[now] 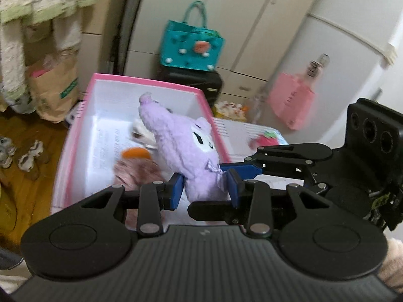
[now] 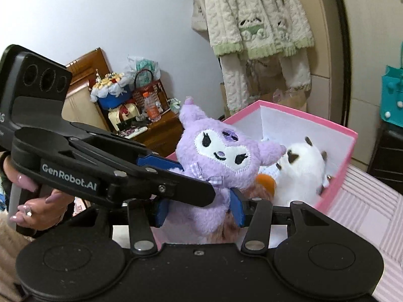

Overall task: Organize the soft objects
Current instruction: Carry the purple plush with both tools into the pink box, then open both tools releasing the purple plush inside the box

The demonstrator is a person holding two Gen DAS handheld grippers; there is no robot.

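Note:
A purple plush toy with a white embroidered face hangs over the near edge of a pink box with white inner walls. My left gripper is shut on its lower body, a blue pad on each side. My right gripper is shut on the same toy lower down, and the left gripper's fingers cross in from the left at the neck. Inside the box lie a white plush with brown spots and a pinkish-brown plush with an orange part.
The box stands on a pink-striped bed cover, where a red strawberry plush also lies. Behind are a teal bag on a black case, a pink bag, a hanging cream sweater and a cluttered wooden desk.

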